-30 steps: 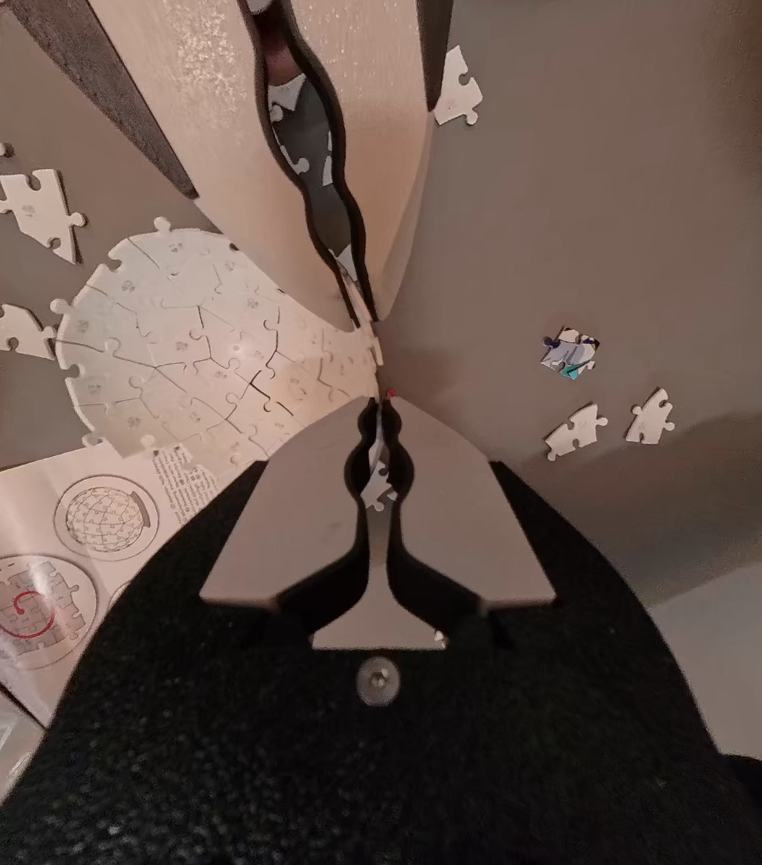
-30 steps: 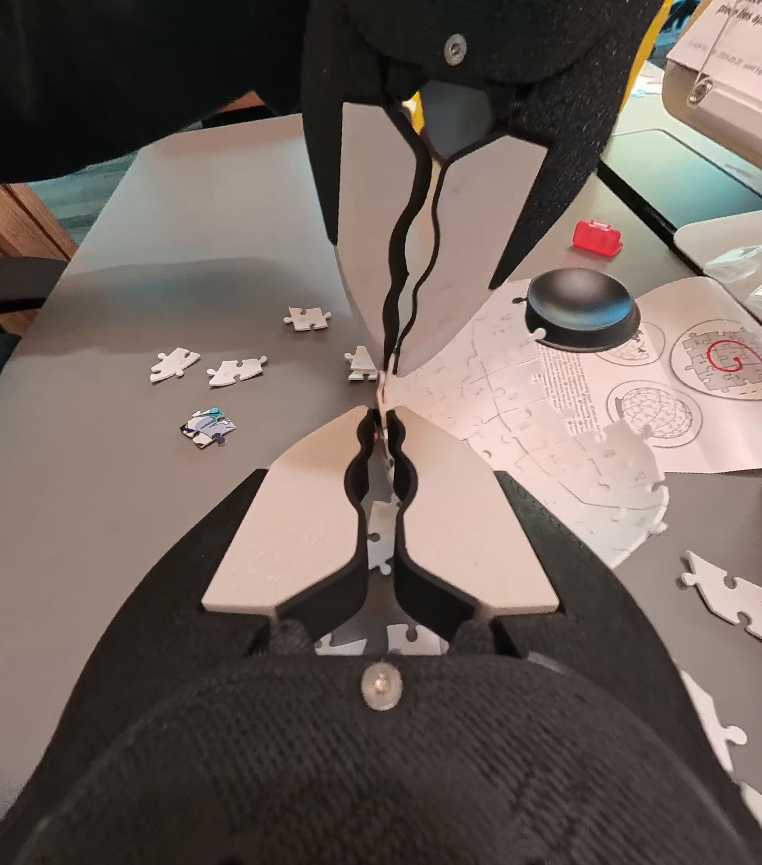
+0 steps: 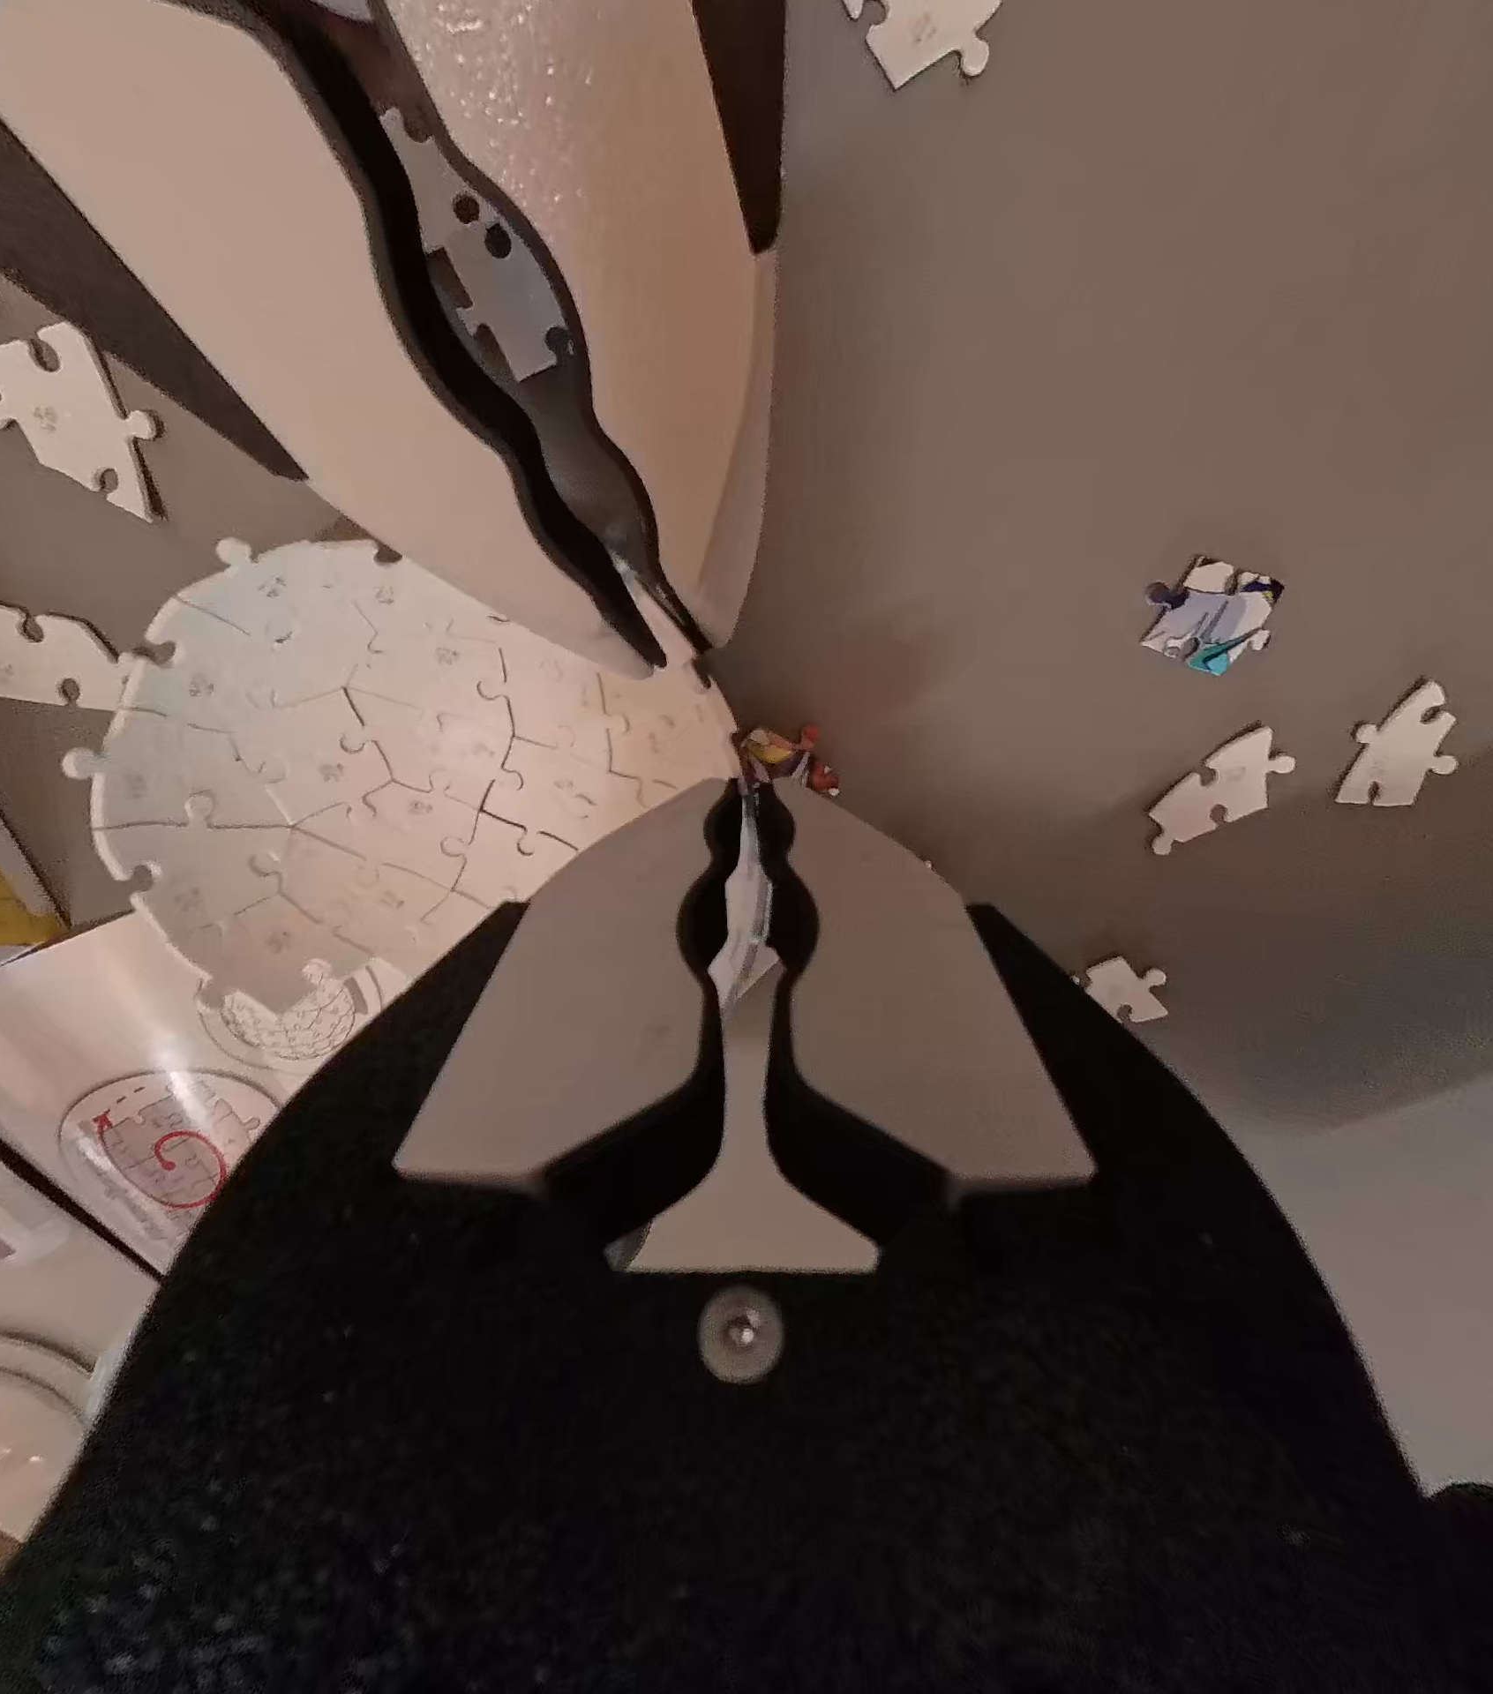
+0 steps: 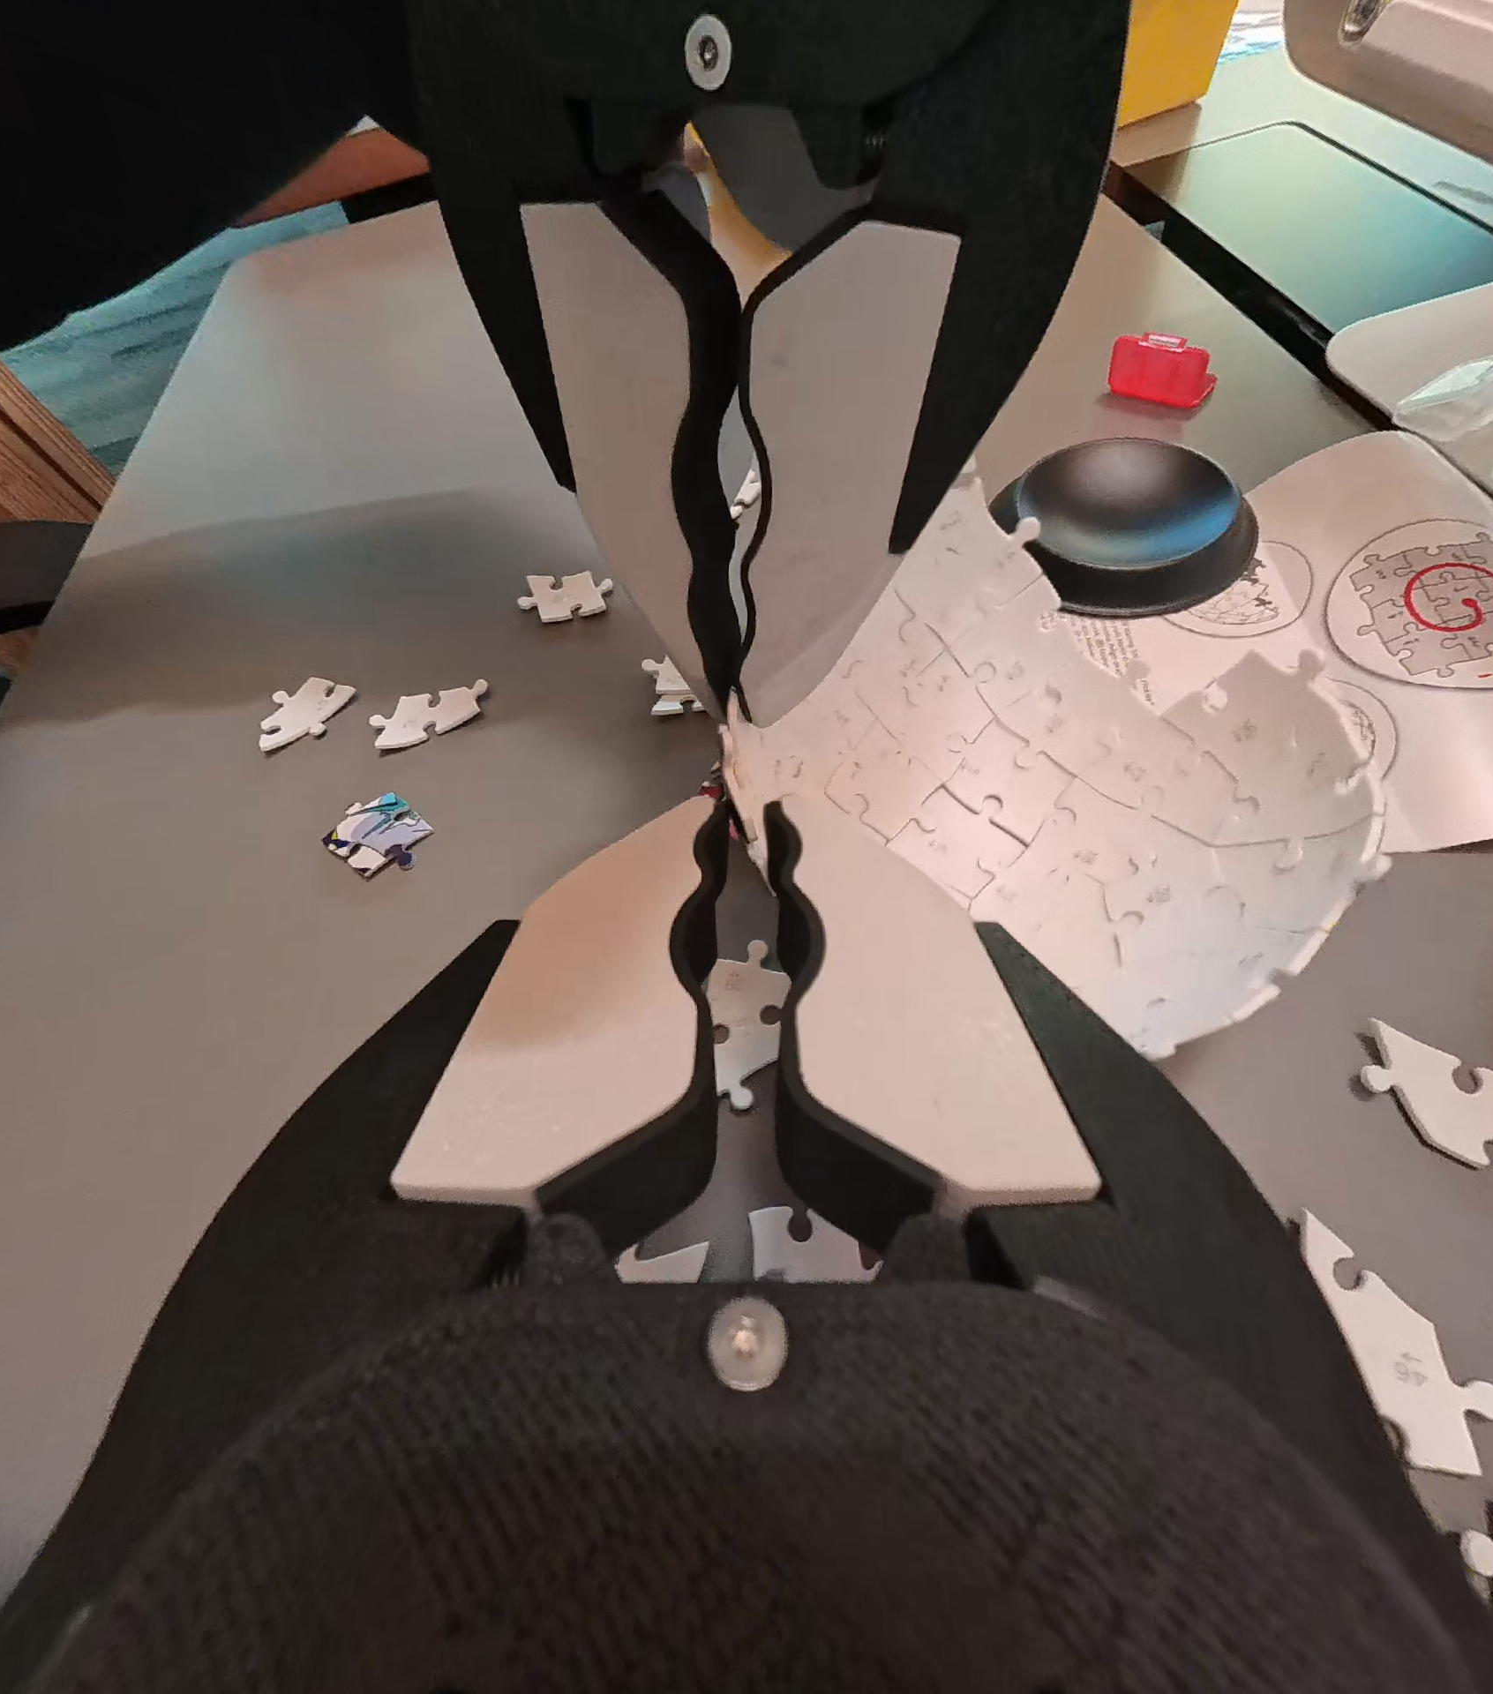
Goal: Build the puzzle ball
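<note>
While both grippers meet tip to tip above the grey table (image 4: 174, 1008), the left gripper (image 3: 747, 797) pinches the rim of the half-built puzzle ball (image 4: 1091, 825), which is tilted over the instruction sheet (image 4: 1476, 761). The right gripper (image 4: 738, 811) nips that same edge. Loose pieces (image 4: 427, 715) lie scattered nearby.

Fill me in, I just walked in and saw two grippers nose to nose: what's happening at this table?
A person is building a puzzle ball with two handheld grippers. The left gripper and the right gripper are both shut on the rim of the half-built white shell, meeting tip to tip at the same spot. Loose pieces lie scattered on the grey table, and the black stand sits on the instruction sheet.
</note>
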Demonstrator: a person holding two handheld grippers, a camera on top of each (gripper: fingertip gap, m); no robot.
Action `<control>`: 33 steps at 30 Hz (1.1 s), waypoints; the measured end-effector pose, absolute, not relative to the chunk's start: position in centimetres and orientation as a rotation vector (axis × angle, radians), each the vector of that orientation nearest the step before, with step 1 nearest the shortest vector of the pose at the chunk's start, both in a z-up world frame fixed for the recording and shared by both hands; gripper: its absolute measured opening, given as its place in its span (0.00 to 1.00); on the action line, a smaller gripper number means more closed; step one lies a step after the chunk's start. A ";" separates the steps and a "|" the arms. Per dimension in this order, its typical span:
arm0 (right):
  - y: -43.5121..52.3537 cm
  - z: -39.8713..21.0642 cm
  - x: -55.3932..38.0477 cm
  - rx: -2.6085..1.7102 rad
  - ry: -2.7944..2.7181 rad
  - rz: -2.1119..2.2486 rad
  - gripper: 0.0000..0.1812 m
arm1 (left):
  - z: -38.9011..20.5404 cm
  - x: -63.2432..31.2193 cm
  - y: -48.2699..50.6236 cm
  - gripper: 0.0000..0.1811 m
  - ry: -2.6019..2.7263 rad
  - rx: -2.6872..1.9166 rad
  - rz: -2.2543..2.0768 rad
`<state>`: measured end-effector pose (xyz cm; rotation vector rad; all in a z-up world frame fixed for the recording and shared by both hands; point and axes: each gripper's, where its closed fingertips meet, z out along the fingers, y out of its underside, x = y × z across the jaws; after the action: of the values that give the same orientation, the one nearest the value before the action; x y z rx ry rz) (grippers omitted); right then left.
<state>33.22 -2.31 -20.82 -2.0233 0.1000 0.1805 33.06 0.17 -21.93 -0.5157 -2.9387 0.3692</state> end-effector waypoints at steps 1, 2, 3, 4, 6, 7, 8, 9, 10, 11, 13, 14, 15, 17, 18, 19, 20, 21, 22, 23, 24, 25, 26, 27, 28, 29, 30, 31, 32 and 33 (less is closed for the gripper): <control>-2.3 -20.8 33.2 -2.022 0.100 0.182 0.04 | -22.0 33.1 0.2 0.01 -2.940 -0.513 0.370; -2.3 -20.8 33.2 -2.019 0.101 0.187 0.04 | -22.0 33.0 0.1 0.01 -2.940 -0.514 0.371; -2.3 -20.9 33.2 -2.016 0.102 0.192 0.04 | -22.0 33.1 0.1 0.02 -2.942 -0.518 0.376; -2.3 -20.9 33.3 -2.012 0.107 0.192 0.04 | -22.0 33.1 0.1 0.02 -2.944 -0.513 0.382; -2.2 -20.8 33.3 -2.004 0.113 0.202 0.04 | -22.0 33.1 0.2 0.01 -2.935 -0.482 0.396; -2.2 -20.8 33.3 -1.999 0.115 0.205 0.04 | -22.0 33.1 0.2 0.02 -2.932 -0.474 0.403; -2.1 -20.8 33.3 -1.996 0.116 0.207 0.04 | -22.0 33.1 0.2 0.02 -2.931 -0.467 0.410; -2.1 -20.8 33.2 -1.995 0.118 0.212 0.03 | -22.0 33.1 0.3 0.02 -2.930 -0.460 0.416; -2.0 -20.8 33.2 -1.994 0.119 0.215 0.03 | -22.0 33.1 0.3 0.02 -2.931 -0.453 0.421; -2.0 -20.8 33.2 -1.990 0.122 0.216 0.03 | -22.0 33.2 0.3 0.03 -2.932 -0.449 0.425; -1.9 -20.7 33.2 -1.984 0.127 0.223 0.03 | -21.9 33.2 0.3 0.04 -2.940 -0.452 0.428; -1.9 -20.7 33.3 -1.980 0.131 0.225 0.03 | -21.9 33.3 0.3 0.04 -2.946 -0.455 0.425; -1.9 -20.7 33.3 -1.978 0.135 0.226 0.02 | -21.9 33.4 0.2 0.04 -2.956 -0.460 0.422; -1.9 -20.6 33.4 -1.976 0.146 0.223 0.02 | -21.9 33.7 0.2 0.04 -2.979 -0.474 0.411; -1.9 -20.6 33.5 -1.972 0.150 0.223 0.02 | -21.9 33.8 0.1 0.04 -2.989 -0.482 0.408; -1.9 -20.5 33.6 -1.968 0.154 0.221 0.02 | -21.9 33.9 0.0 0.05 -2.999 -0.492 0.408; -1.9 -20.5 33.6 -1.964 0.158 0.221 0.02 | -21.9 34.0 -0.1 0.05 -3.006 -0.498 0.407; -1.9 -20.5 33.6 -1.963 0.161 0.223 0.02 | -21.9 34.1 -0.2 0.05 -3.007 -0.502 0.403; -1.9 -20.5 33.7 -1.963 0.163 0.223 0.02 | -21.9 34.0 -0.3 0.05 -3.006 -0.506 0.398; -1.9 -20.4 33.7 -1.960 0.164 0.221 0.02 | -21.9 34.0 -0.4 0.05 -3.005 -0.512 0.395; -1.9 -20.4 33.7 -1.959 0.164 0.219 0.02 | -22.0 34.1 -0.5 0.05 -3.007 -0.520 0.393; -1.9 -20.5 33.7 -1.961 0.163 0.221 0.02 | -22.0 34.1 -0.6 0.04 -3.008 -0.527 0.385; -1.9 -20.5 33.7 -1.965 0.162 0.220 0.02 | -22.1 34.1 -0.6 0.02 -3.012 -0.530 0.372; -1.8 -20.5 33.7 -1.966 0.165 0.214 0.02 | -22.2 34.2 -0.7 0.02 -3.013 -0.530 0.362; -1.8 -20.5 33.8 -1.965 0.166 0.209 0.02 | -22.3 34.1 -0.8 0.02 -3.011 -0.533 0.361; -1.8 -20.5 33.8 -1.967 0.166 0.211 0.02 | -22.4 34.1 -0.9 0.02 -3.007 -0.539 0.356; -1.8 -20.6 33.7 -1.971 0.163 0.211 0.02 | -22.5 34.1 -0.9 0.02 -3.007 -0.546 0.348; -1.8 -20.6 33.7 -1.971 0.164 0.209 0.02 | -22.5 34.1 -1.0 0.02 -3.009 -0.550 0.341; -1.8 -20.6 33.8 -1.971 0.169 0.209 0.02 | -22.5 34.1 -1.0 0.02 -3.012 -0.549 0.333; -1.8 -20.6 33.8 -1.971 0.171 0.209 0.02 | -22.5 34.2 -1.0 0.02 -3.015 -0.550 0.325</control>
<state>33.81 -1.77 -20.55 -1.9707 0.1709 0.2087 34.18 -0.96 -22.53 -0.5500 -3.0145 0.3253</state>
